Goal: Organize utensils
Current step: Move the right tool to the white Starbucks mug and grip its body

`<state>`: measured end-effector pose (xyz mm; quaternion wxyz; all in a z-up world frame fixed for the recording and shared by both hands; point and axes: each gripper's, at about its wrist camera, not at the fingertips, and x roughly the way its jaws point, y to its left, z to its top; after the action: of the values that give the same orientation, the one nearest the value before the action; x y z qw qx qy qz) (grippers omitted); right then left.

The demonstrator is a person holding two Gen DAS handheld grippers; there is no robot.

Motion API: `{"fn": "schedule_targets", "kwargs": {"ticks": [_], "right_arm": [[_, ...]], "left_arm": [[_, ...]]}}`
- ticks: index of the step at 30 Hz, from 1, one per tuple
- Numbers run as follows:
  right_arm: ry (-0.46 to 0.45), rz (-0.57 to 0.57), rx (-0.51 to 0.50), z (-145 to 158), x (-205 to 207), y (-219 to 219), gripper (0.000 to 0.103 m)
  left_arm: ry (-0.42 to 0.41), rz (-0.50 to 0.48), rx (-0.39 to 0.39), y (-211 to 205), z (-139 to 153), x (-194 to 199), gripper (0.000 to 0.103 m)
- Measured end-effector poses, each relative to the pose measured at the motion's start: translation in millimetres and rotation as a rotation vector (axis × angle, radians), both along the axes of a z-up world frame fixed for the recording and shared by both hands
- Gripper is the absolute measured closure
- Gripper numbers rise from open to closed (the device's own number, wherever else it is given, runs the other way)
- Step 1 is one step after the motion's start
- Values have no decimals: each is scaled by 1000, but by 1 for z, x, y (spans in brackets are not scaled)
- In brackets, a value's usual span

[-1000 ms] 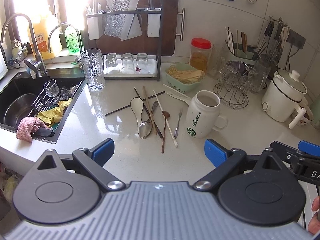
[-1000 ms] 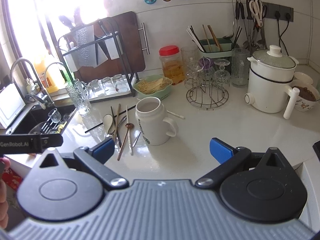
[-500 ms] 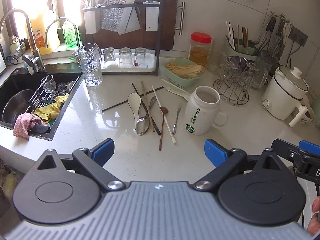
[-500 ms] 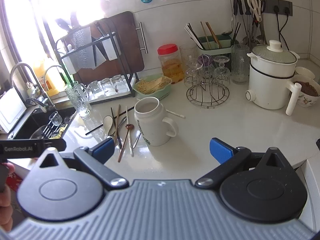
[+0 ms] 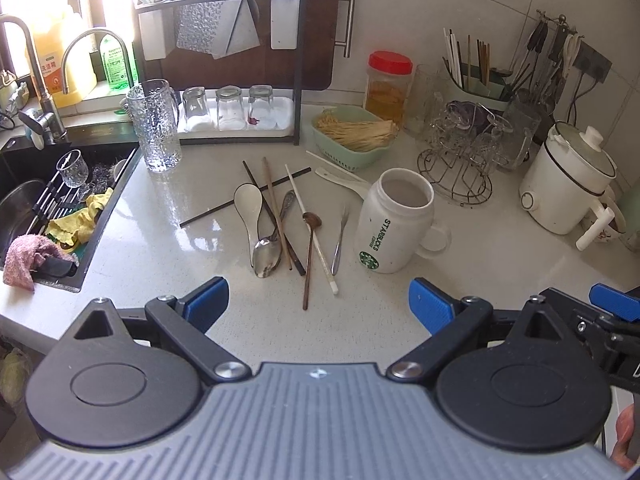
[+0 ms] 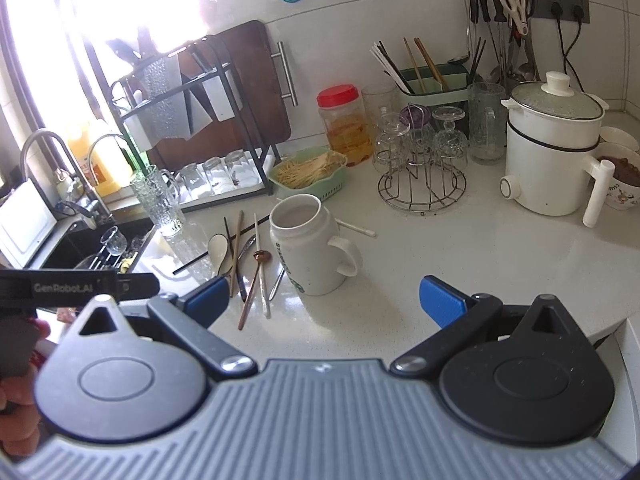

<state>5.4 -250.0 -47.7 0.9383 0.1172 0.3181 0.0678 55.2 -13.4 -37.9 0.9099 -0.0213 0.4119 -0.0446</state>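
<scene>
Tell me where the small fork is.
In the left wrist view the fork lies on the counter, between the white chopstick and the mug.

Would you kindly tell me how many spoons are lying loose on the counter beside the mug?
3: a white spoon leftmost in the pile, a metal spoon just right of its handle, and a brown wooden spoon nearer the mug. Others may lie hidden underneath.

**Left gripper closes in on the utensils**

The left gripper (image 5: 318, 298) sits nearer the scattered utensils (image 5: 280, 224) and white mug (image 5: 394, 226) than a second ago, looking down more steeply. The right gripper (image 6: 324, 298) has edged slightly closer too.
</scene>
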Motion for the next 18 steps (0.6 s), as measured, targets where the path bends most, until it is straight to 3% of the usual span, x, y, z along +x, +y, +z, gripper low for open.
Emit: {"fn": "schedule_targets", "kwargs": {"ticks": [18], "right_arm": [[34,-17,13,-29,67,29,3]], "left_arm": [[45,-11,-17,29,-18,100,5]]}}
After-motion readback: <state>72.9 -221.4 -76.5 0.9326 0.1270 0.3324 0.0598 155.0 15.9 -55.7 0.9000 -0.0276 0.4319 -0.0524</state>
